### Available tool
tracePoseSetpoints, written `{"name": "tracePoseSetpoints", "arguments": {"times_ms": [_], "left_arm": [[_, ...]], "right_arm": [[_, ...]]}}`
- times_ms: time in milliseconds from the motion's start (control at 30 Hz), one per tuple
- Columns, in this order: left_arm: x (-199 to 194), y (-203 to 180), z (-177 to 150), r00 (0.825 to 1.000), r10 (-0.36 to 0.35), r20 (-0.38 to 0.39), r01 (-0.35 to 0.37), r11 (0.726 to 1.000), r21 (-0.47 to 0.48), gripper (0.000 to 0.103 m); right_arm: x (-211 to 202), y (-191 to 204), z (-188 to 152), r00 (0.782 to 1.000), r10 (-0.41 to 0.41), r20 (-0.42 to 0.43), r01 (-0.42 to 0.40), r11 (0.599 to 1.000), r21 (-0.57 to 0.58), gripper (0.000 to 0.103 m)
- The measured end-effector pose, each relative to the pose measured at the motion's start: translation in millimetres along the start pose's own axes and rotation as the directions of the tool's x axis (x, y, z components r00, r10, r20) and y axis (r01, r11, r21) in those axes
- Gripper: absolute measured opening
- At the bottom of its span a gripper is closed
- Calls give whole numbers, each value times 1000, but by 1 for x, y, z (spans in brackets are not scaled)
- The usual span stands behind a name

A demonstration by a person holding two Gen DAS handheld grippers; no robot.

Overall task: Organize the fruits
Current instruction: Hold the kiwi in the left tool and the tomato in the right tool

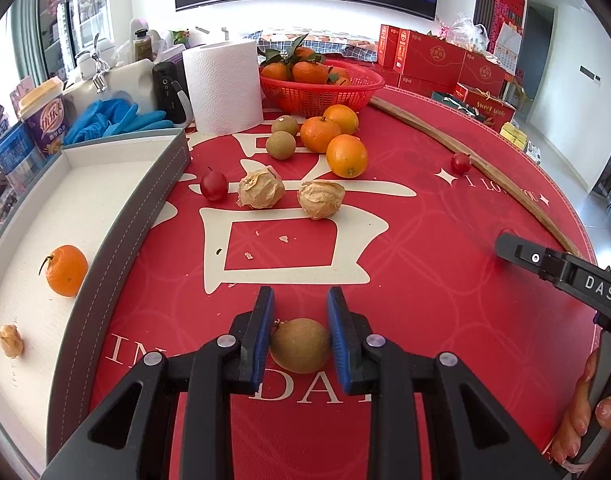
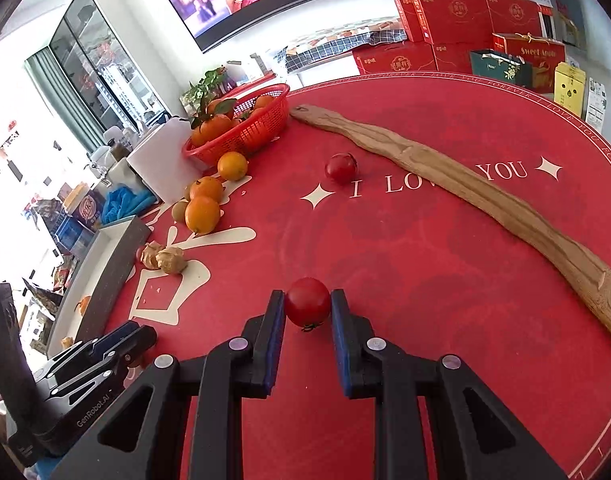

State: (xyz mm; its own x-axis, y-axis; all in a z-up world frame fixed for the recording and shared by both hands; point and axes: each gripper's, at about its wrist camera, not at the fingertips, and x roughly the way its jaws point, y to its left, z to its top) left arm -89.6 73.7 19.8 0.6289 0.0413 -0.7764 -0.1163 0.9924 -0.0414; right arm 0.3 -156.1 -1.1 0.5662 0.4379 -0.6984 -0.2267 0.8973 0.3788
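Red tablecloth (image 1: 425,240): three loose oranges (image 1: 346,155)

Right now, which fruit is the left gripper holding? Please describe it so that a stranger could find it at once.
Start at the red tablecloth with the large cream character. Below that character, at the near edge, the left gripper is shut on a small round fruit. It is dull brown-green and smooth, unlike the orange tangerines and wrinkled tan fruits farther back.

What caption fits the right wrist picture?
Right gripper jaws shut on a cherry tomato above the red tablecloth.
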Motion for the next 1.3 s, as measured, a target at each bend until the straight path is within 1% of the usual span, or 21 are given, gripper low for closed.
{"name": "tracePoseSetpoints", "arguments": {"times_ms": [100, 233, 367, 500, 633, 767, 867, 967, 1300], "left_arm": [[0, 3, 0, 1000, -27, 3, 27, 999, -21, 30], [-3, 13, -1, 995, -94, 8, 95, 994, -53, 29], [-7, 16, -3, 994, -111, -1, 111, 993, -43, 29], [-8, 21, -4, 994, -108, -8, 108, 993, -54, 29], [-12, 22, -3, 992, -124, -7, 123, 990, -66, 29], [-16, 17, -4, 994, -109, 3, 109, 993, -40, 29], [-18, 15, -3, 993, -117, 2, 117, 993, -33, 29], [-21, 14, -3, 995, -97, 12, 97, 995, -17, 29], [-26, 14, -4, 996, -83, 17, 83, 997, -7, 29]], "right_arm": [[0, 0, 0, 1000, -1, 0, 1, 1000, -1, 24], [1, 0, 0, 1000, 2, 0, -2, 1000, 1, 24], [0, 0, 1, 1000, 6, 0, -6, 1000, 6, 24], [0, -2, 1, 1000, 9, 1, -9, 1000, 9, 24], [0, -2, 1, 1000, 10, 0, -10, 1000, 10, 24], [0, -2, 1, 1000, 11, 1, -11, 1000, 10, 24], [0, -2, 1, 1000, 11, 1, -11, 1000, 10, 24], [0, -2, 1, 1000, 11, 0, -11, 1000, 9, 24], [0, -2, 2, 1000, 9, 0, -9, 1000, 8, 24]]}}
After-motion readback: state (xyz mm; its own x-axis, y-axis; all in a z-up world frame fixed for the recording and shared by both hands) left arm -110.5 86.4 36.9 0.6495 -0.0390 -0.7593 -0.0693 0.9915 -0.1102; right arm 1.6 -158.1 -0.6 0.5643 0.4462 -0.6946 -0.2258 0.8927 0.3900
